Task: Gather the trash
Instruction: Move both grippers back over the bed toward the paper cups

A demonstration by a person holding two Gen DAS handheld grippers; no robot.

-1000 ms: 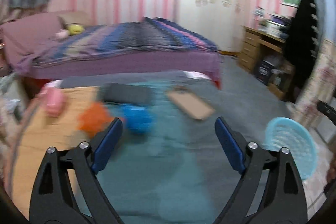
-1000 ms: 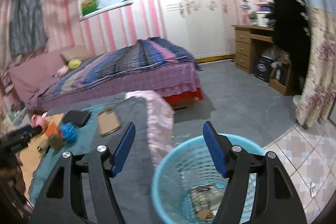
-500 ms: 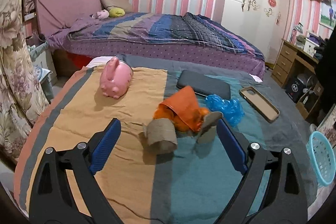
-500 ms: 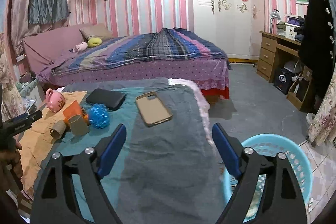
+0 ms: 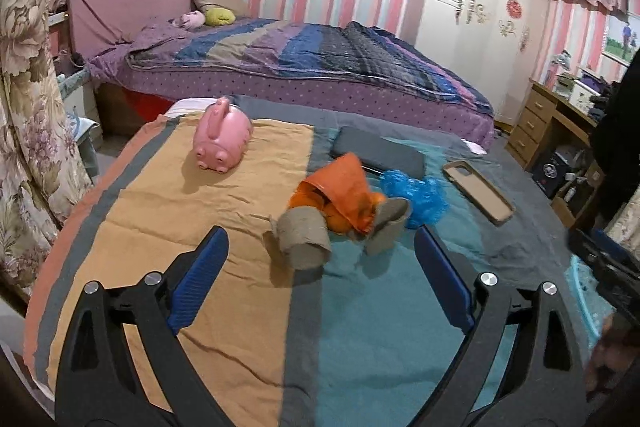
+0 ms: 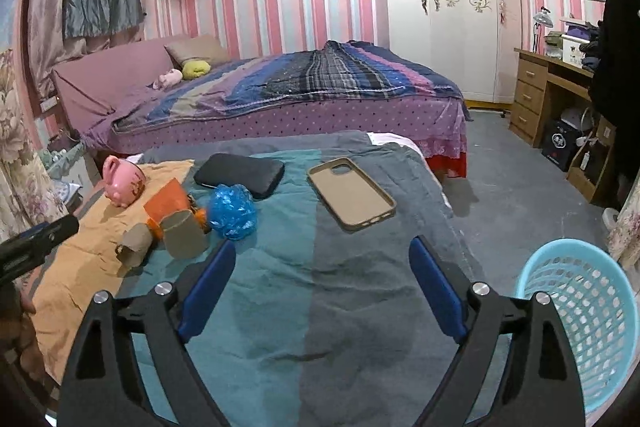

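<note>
Left wrist view: left gripper (image 5: 320,255) jaws spread wide, empty, above cloth-covered surface (image 5: 360,327). Trash cluster just ahead: cardboard tube (image 5: 304,237), second tube (image 5: 390,225), orange wrapper (image 5: 340,193), crumpled blue plastic (image 5: 418,193), all touching or nearly. Right wrist view: right gripper (image 6: 322,261) jaws just been opening, now wide, nothing between. Blue basket (image 6: 580,311) on floor, lower right.
</note>
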